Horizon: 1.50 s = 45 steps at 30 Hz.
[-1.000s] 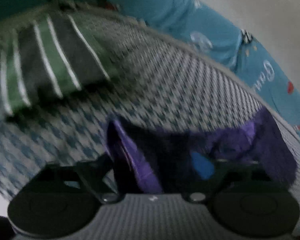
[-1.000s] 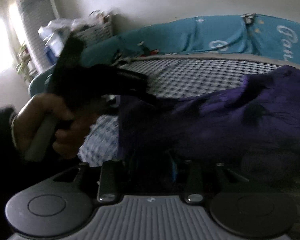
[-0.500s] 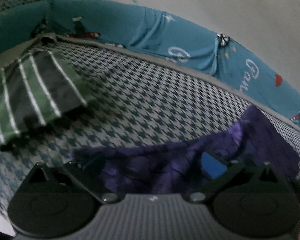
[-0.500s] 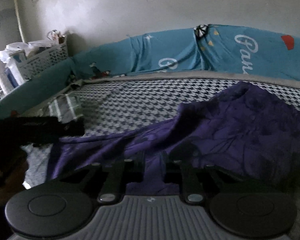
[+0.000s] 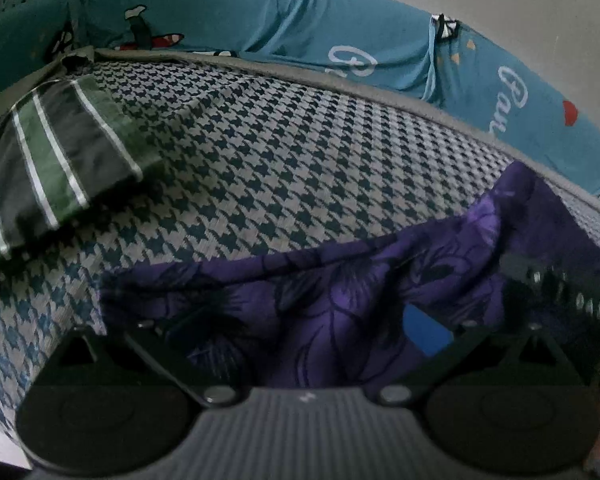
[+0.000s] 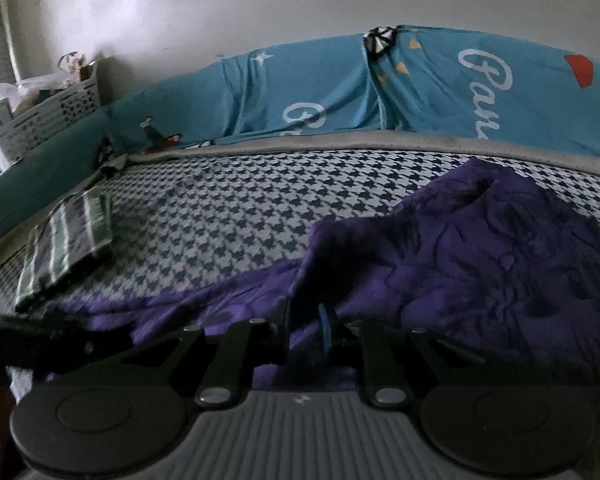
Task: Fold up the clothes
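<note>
A purple flower-print garment [image 5: 340, 296] lies spread and crumpled on the houndstooth bed cover [image 5: 300, 152]. My left gripper [image 5: 300, 332] hovers over its near edge, open wide, and the cloth lies loose under the spread fingers. In the right wrist view the same purple garment [image 6: 480, 264] bunches up to the right. My right gripper [image 6: 306, 320] is shut on a raised fold of it, with the cloth pinched between the narrow jaws. A dark part of the other gripper [image 5: 556, 284] shows at the right edge of the left wrist view.
A folded green-and-grey striped garment [image 5: 48, 160] lies at the bed's left side, also the striped garment [image 6: 68, 236]. A teal printed bumper [image 6: 380, 92] runs along the wall behind the bed. A white basket [image 6: 48, 116] stands at the far left.
The purple cloth dropped out of my left gripper and now lies flat under it. My right gripper closed on a fold and swung right; the hand and other gripper have left its view.
</note>
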Motion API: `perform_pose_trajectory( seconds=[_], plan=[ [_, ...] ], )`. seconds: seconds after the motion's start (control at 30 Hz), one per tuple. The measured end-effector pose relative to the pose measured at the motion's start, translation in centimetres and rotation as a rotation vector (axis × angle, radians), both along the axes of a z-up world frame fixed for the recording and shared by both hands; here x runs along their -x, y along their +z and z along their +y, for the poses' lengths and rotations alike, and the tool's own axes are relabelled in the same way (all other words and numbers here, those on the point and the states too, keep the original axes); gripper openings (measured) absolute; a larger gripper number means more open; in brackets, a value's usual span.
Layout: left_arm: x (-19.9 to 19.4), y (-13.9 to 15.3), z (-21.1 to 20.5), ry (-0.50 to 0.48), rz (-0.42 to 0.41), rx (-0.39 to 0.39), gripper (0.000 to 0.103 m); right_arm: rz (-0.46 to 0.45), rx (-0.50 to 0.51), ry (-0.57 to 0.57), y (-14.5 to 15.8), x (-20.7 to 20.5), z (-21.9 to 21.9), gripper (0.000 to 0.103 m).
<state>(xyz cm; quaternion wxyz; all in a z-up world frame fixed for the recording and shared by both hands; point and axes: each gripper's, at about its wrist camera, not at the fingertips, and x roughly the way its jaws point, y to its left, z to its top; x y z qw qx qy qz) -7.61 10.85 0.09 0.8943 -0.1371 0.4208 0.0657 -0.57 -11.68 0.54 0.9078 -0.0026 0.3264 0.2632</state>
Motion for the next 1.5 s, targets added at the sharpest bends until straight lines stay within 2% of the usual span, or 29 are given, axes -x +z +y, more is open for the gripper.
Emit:
perform_pose_trajectory(
  seconds=[0.4,0.57,0.7,0.87,0.97,1.13,1.5],
  plan=[
    [-0.6,-0.6,-1.1,-0.016,0.033,-0.046,0.103,0.073,0.005,-0.047,-1.4,-5.0,1.9,0.016],
    [-0.8,-0.8,-1.7,-0.023,0.052,-0.081,0.103,0.066,0.022,-0.049,-1.7,-5.9,3.0,0.014],
    [-1.0,-1.0,-2.1,-0.032,0.064,-0.108,0.103,0.062,0.012,-0.051,-1.8,-6.8,3.4,0.009],
    [-1.0,-1.0,-2.2,-0.037,0.069,-0.119,0.103,0.057,-0.004,-0.056,-2.0,-7.5,3.8,0.008],
    [-1.0,-1.0,-2.2,-0.036,0.071,-0.118,0.103,0.037,0.011,-0.055,-2.0,-7.4,4.1,0.008],
    [-1.1,-1.0,-2.2,-0.035,0.078,-0.121,0.103,0.028,-0.045,-0.065,-0.7,-6.7,3.2,0.010],
    [-1.1,-1.0,-2.3,-0.039,0.078,-0.125,0.103,0.167,-0.129,-0.103,-0.3,-4.2,-0.7,0.012]
  ],
)
